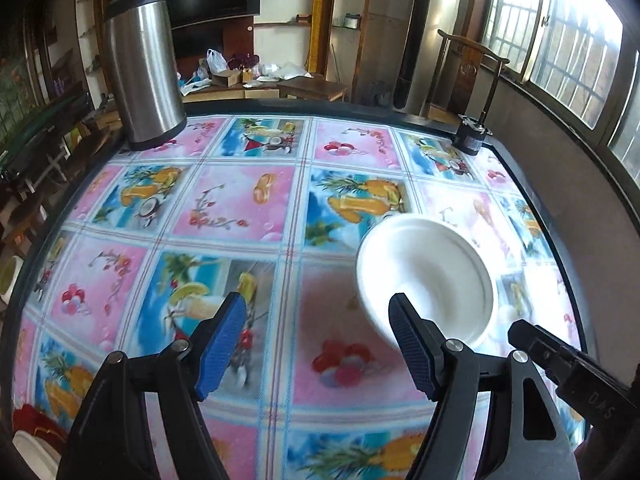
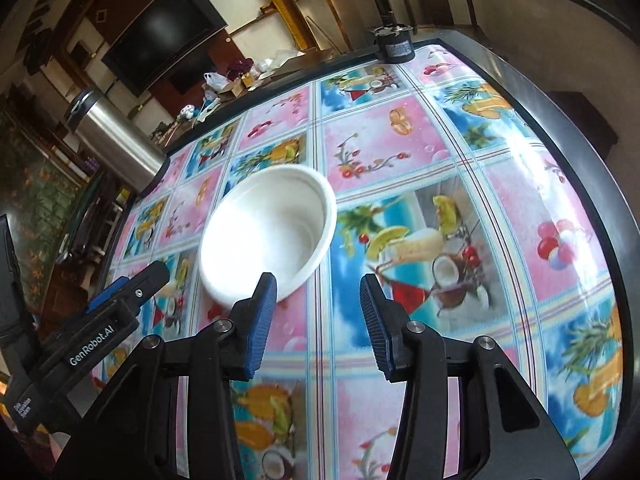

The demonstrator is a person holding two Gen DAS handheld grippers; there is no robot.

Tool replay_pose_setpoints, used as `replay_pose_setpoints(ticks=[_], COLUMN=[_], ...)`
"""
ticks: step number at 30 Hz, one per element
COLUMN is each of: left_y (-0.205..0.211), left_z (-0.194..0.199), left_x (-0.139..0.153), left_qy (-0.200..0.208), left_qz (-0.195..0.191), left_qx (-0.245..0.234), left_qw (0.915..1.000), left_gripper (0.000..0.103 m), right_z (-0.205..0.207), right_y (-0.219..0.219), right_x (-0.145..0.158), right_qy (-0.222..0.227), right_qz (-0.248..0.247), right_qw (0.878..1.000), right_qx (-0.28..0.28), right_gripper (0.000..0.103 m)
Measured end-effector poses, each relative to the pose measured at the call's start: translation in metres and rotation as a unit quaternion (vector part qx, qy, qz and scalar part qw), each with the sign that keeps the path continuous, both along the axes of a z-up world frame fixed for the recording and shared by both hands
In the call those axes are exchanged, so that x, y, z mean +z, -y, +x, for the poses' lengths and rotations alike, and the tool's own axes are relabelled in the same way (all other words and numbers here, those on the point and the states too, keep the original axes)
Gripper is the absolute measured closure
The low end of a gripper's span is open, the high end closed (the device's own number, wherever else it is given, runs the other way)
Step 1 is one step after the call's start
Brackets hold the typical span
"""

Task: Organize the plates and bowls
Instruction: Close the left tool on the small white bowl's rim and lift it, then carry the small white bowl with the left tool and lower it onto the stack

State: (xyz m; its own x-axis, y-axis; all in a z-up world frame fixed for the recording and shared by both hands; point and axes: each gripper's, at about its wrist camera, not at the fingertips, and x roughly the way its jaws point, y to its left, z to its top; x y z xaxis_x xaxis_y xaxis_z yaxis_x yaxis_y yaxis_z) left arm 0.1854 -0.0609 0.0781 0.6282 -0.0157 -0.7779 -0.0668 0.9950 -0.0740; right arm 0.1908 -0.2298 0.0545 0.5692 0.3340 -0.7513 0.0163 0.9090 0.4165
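A white bowl (image 1: 428, 276) sits upright on the patterned tablecloth (image 1: 240, 208); it also shows in the right wrist view (image 2: 272, 236). My left gripper (image 1: 318, 312) is open and empty, with its right finger (image 1: 408, 344) in front of the bowl's near rim. My right gripper (image 2: 318, 296) is open and empty, and the bowl lies just beyond its left finger (image 2: 260, 312). In each view, the tip of the other gripper shows at the side: the right one (image 1: 560, 364) and the left one (image 2: 120, 300). A white plate edge (image 1: 28, 452) shows at the near left corner.
A tall steel flask (image 1: 142, 68) stands at the table's far left corner, also in the right wrist view (image 2: 116, 140). A small black device (image 1: 472, 132) sits at the far right corner. A wooden chair (image 1: 468, 68) and a window wall stand beyond the table's right edge.
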Motion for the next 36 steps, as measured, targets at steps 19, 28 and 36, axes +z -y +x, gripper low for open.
replay_pose_setpoints(ticks=[19, 28, 36], left_y=[0.026, 0.023, 0.018], left_z=[0.045, -0.002, -0.061], left_x=[-0.05, -0.037, -0.029], left_qy=[-0.09, -0.074, -0.065], left_qz=[0.005, 0.002, 0.019], left_qx=[-0.013, -0.031, -0.045], left_qw=[0.9958, 0.9967, 0.9967], left_gripper=[0.077, 0.083, 0.083], right_z=[0.055, 0.008, -0.052], right_y=[-0.013, -0.017, -0.027], right_x=[-0.035, -0.015, -0.01], right_qy=[-0.015, 0.007, 0.013], right_qz=[0.005, -0.004, -0.011], right_qw=[0.999, 0.999, 0.998], right_qx=[0.036, 0.052, 0.057], right_gripper=[0.092, 0.092, 0.092])
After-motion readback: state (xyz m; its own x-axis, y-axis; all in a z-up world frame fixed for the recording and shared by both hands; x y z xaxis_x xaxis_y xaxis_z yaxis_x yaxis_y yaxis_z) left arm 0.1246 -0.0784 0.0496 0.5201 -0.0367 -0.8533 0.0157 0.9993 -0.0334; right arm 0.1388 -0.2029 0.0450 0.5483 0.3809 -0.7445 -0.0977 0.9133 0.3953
